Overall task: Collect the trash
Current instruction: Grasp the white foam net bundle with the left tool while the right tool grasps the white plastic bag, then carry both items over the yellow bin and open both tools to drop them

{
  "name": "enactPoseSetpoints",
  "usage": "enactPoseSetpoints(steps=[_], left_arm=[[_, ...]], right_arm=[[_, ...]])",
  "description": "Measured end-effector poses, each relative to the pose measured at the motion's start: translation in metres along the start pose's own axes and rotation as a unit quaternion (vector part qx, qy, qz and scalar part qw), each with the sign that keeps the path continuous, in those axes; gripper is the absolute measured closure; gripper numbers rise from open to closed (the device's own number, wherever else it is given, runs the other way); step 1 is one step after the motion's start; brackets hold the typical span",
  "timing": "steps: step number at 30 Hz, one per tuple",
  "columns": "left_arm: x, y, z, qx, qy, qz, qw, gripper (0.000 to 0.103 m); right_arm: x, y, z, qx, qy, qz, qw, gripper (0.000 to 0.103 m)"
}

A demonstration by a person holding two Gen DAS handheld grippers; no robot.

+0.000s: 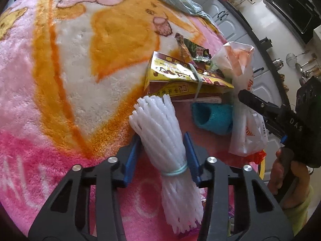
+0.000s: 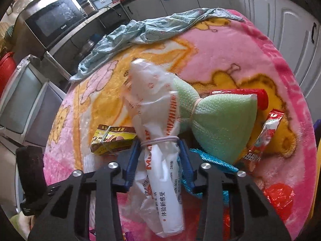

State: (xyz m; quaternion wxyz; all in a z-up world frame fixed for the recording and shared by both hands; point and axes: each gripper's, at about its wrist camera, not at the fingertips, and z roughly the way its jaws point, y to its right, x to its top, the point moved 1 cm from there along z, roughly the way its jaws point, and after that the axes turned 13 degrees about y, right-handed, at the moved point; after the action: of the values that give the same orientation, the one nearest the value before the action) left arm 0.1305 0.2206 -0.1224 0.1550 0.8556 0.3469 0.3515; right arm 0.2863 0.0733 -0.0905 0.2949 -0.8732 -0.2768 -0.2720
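Observation:
A white foam-net bundle (image 1: 160, 132), tied with a pale green rubber band, lies on the pink and orange blanket (image 1: 70, 80). My left gripper (image 1: 162, 137) is shut on it, both blue pads against its sides. My right gripper (image 2: 158, 143) is shut on a rolled white plastic bag (image 2: 158, 116) bound with a rubber band. In the left wrist view the same bag (image 1: 240, 100) stands at the right with a black finger (image 1: 256, 103) against it. Beside it lie a yellow-brown carton (image 1: 180, 80), a snack wrapper (image 1: 192, 50) and a teal foam net (image 1: 212, 118).
A green foam-net bundle (image 2: 216, 120), red wrappers (image 2: 266, 132), a blue foam net (image 2: 216, 162) and red plastic (image 2: 280, 198) crowd the right of the bag. A light blue cloth (image 2: 150, 30) lies at the blanket's far edge. White cabinets (image 2: 260, 10) and a microwave (image 2: 54, 20) stand beyond.

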Motion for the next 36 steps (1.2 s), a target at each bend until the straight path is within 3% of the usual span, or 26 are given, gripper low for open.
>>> enactPoseSetpoints(steps=[4,15,22,29,36], left_arm=[[0.001,-0.006,-0.002,-0.003,0.004,-0.005,1.0,0.08],[0.034,0.023,-0.049,-0.011,0.081,0.039,0.9959,0.083],[0.052,0.086,-0.059,-0.043,0.108,0.091,0.9891,0.083],[0.05,0.164,-0.042,-0.087,0.1,0.14,0.9813,0.083],[0.033,0.253,-0.017,-0.139,0.082,0.194,0.9676,0.083]], right_arm=[[0.001,-0.002,-0.006,0.002,0.01,0.0,1.0,0.068],[0.018,-0.002,-0.059,0.012,0.069,0.003,0.998,0.068],[0.029,0.025,-0.115,-0.003,0.118,0.019,0.993,0.068],[0.029,0.084,-0.179,-0.049,0.164,0.048,0.984,0.068],[0.012,0.153,-0.24,-0.104,0.203,0.096,0.969,0.068]])
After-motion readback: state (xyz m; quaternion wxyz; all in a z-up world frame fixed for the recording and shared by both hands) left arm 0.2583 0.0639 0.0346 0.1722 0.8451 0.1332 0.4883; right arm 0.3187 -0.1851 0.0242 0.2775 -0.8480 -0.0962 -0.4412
